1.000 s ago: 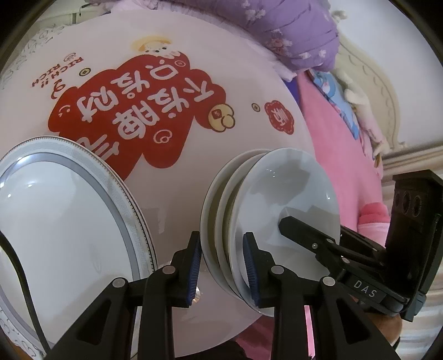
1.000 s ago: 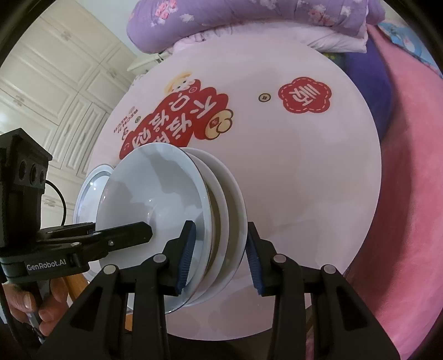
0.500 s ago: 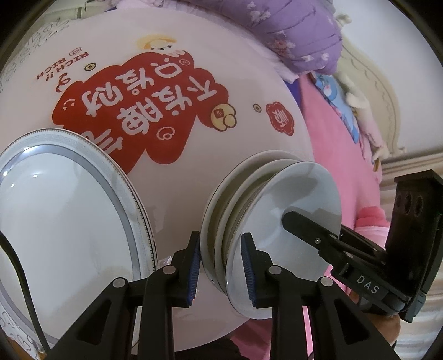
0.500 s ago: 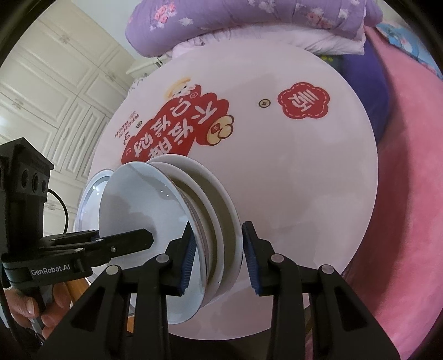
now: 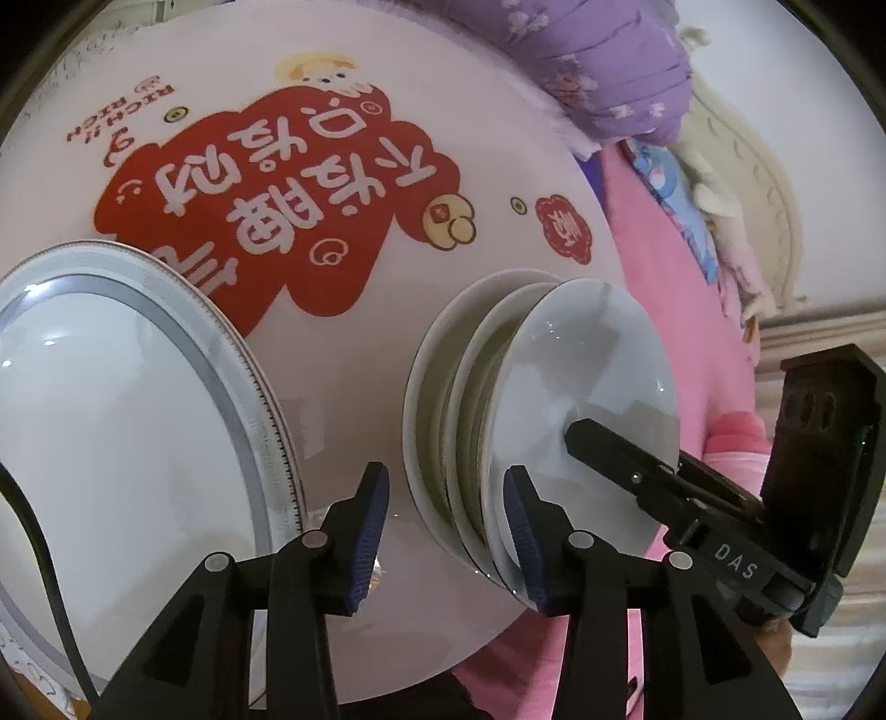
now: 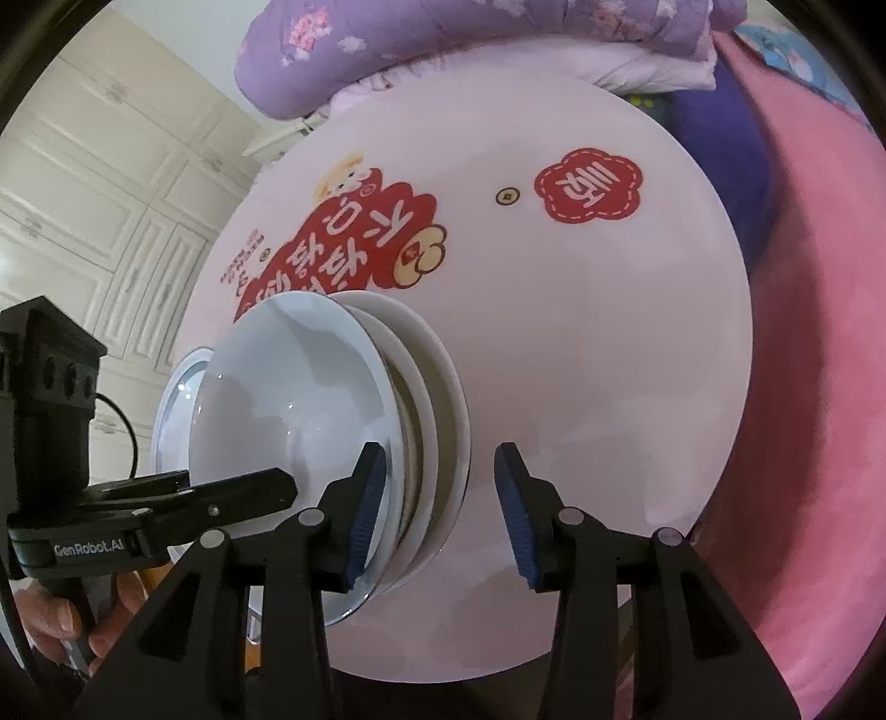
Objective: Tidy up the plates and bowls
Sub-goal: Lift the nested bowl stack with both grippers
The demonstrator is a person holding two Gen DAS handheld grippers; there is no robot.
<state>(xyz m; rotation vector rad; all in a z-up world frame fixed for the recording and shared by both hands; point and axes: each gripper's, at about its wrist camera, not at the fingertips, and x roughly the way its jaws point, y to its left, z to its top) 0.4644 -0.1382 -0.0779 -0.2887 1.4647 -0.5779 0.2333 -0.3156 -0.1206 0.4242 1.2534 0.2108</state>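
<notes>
A stack of three white bowls (image 5: 587,399) rests on the round pink table (image 5: 343,354); it also shows in the right wrist view (image 6: 293,410). My left gripper (image 5: 446,531) is open, its jaws either side of the stack's near rim without clamping it. My right gripper (image 6: 437,509) is open, its jaws astride the stack's opposite rim. A large white plate with a grey patterned rim (image 5: 122,432) lies on the table left of the stack, and shows behind the bowls in the right wrist view (image 6: 174,399).
The table carries a big red printed sign (image 5: 266,183). Pink bedding (image 6: 814,387) and a purple quilt (image 6: 443,50) surround it on the far and right sides. White cabinet doors (image 6: 83,194) stand beyond the table's left.
Both grippers have opened from their narrow hold on the stack's rims. The bowl stack has settled lower onto the table, the top bowl tilting a little.
</notes>
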